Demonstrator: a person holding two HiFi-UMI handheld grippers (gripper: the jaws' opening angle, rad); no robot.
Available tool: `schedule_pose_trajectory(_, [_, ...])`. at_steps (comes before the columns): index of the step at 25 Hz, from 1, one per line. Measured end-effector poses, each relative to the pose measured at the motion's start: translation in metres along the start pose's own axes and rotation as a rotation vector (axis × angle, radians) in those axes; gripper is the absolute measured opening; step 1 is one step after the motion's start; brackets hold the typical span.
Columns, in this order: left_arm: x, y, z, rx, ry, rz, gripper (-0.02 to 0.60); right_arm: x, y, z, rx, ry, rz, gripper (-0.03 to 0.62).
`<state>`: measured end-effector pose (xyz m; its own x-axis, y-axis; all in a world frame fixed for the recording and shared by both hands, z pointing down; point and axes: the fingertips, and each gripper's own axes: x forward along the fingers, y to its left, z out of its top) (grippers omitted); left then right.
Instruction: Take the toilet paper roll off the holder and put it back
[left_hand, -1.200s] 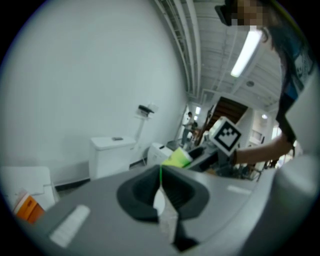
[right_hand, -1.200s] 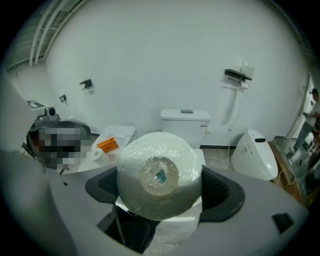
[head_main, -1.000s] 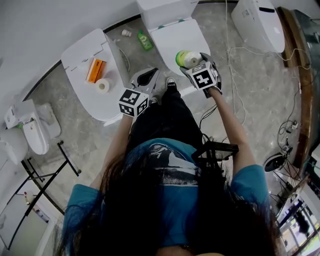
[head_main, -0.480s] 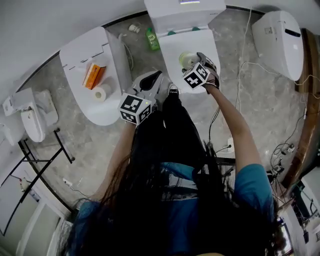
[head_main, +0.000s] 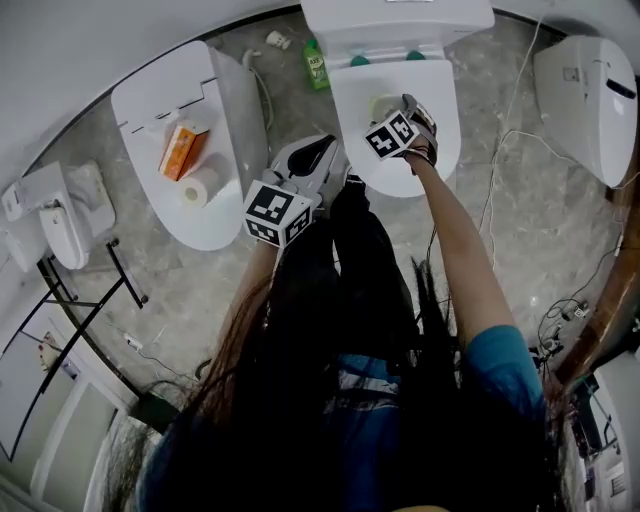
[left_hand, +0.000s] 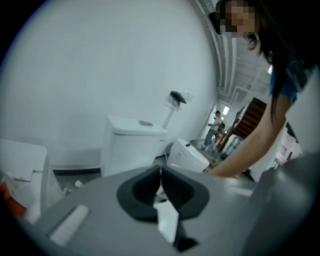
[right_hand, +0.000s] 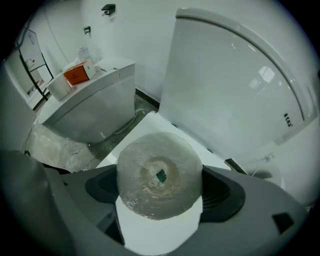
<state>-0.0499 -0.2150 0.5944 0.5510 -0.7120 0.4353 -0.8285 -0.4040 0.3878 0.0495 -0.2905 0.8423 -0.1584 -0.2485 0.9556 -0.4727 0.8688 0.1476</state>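
Arm (head_main: 452, 240) outstretched, right gripper (head_main: 398, 112) jaws clamping toilet paper roll (right_hand: 159, 172) | left gripper (left_hand: 160, 186) jaws together

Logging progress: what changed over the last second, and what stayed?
The right gripper, still shut on the wrapped toilet paper roll, carried it inward over the closed toilet lid, nearer the tank. The left gripper stayed by the person's leg; orange box and loose roll unmoved.

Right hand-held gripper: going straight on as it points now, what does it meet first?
Probably the white toilet just ahead. The toilet paper roll clamped in the right hand-held gripper would touch it before the jaws do. Depth is unclear.
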Motion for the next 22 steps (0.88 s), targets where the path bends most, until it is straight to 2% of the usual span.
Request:
schedule_pose_trajectory(5, [-0.001,0.011,-0.015,-0.023,0.014,0.022,-0.005,0.022,0.009,-0.003,0.027,0.028,0.034,0.457])
schedule_pose_trajectory(11, [-0.008,0.017,-0.028,-0.034,0.033,0.025,-0.005,0.027,0.014,-0.004,0.081,0.019,0.01,0.458])
schedule_pose_trajectory(16, [-0.014,0.016,-0.022,-0.016,0.027,0.024,-0.005,0.024,0.011,-0.009,0.023,0.108,-0.03,0.459])
schedule_pose_trajectory(19, [-0.025,0.015,-0.012,0.004,0.017,0.023,-0.005,0.006,0.011,0.002,0.024,0.077,-0.015,0.459])
schedule_pose_trajectory(22, [-0.038,0.013,-0.003,0.017,0.004,0.023,-0.005,-0.026,0.011,0.015,0.08,0.011,0.023,0.459])
